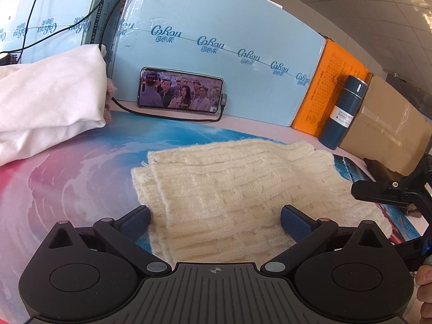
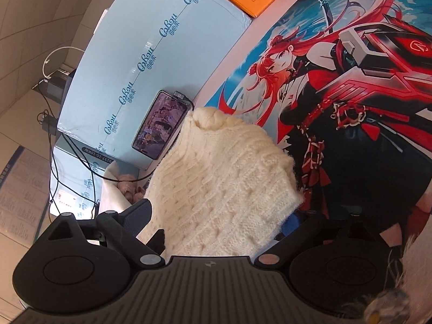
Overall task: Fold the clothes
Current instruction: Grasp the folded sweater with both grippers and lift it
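1. A cream cable-knit sweater point(image 1: 224, 186) lies folded in layers on the worktop point(image 1: 81, 178), on a printed mat with swirls of pink and blue.
2. The left gripper point(image 1: 215, 222) hovers at the sweater's near edge with its blue-padded fingers point(image 1: 295, 222) spread wide; the knit lies between them and neither pad presses on it.
3. In the right wrist view the sweater point(image 2: 221, 183) fills the space between the right gripper point(image 2: 216, 216) fingers, one end of it bunched up into a rounded hump. The fingers stand well apart. The left pad point(image 2: 140, 216) sits just beside the knit's edge; the other finger is partly hidden behind the fabric, so I cannot tell whether the cloth is clamped.
4. The right gripper's black frame point(image 1: 391, 191) shows at the right edge of the left wrist view, beside the sweater.
5. The mat's right part bears a red-haired anime figure point(image 2: 310, 81).
6. A heap of white fabric point(image 1: 48, 105) rests on the worktop to the left of the sweater.
7. Behind, a smartphone point(image 1: 180, 90) leans on its long side against a light blue carton point(image 1: 216, 27), its screen lit and a black cable point(image 1: 167, 117) plugged in.
8. Right of the carton stand an orange box point(image 1: 321, 91), a dark blue vacuum flask point(image 1: 344, 113) and a brown cardboard box point(image 1: 386, 132).
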